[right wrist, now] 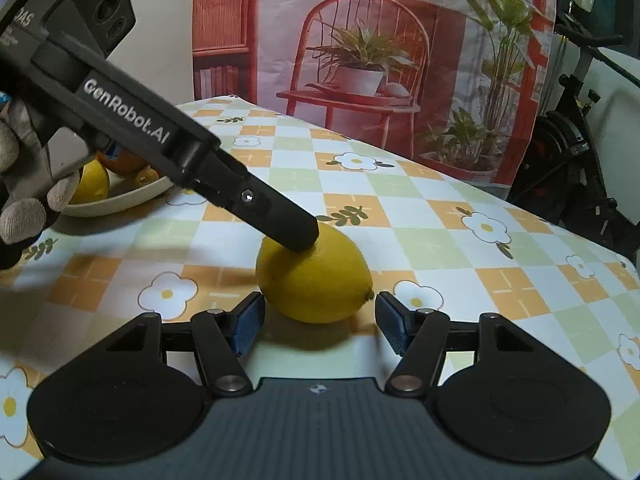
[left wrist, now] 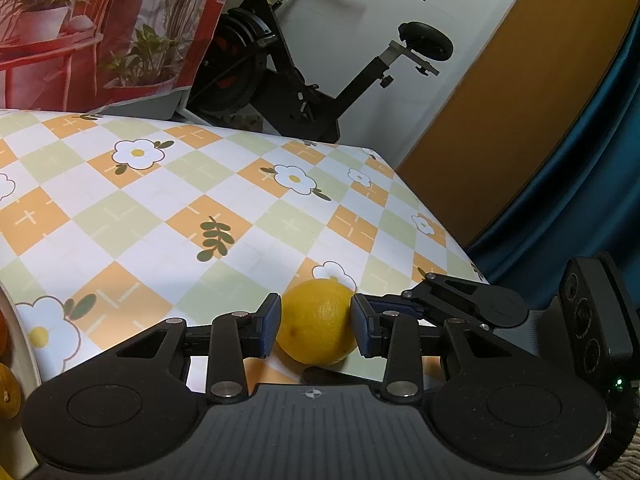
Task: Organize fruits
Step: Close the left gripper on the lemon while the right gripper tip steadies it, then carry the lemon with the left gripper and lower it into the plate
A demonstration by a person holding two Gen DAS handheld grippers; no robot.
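Left claw (left wrist: 316, 322) around lemon (left wrist: 318, 330)

Left claw (right wrist: 296, 236) bars the lemon (right wrist: 316, 276) above; tablecloth (right wrist: 400, 208) beyond lies open

**Readable lettering**

"GenRobot.AI" is printed in white along the black arm of the left tongs (right wrist: 298, 236), as seen from the right wrist. Above it, on the same housing, letters ending in "AS" are cut off by the frame edge. No other text can be read.
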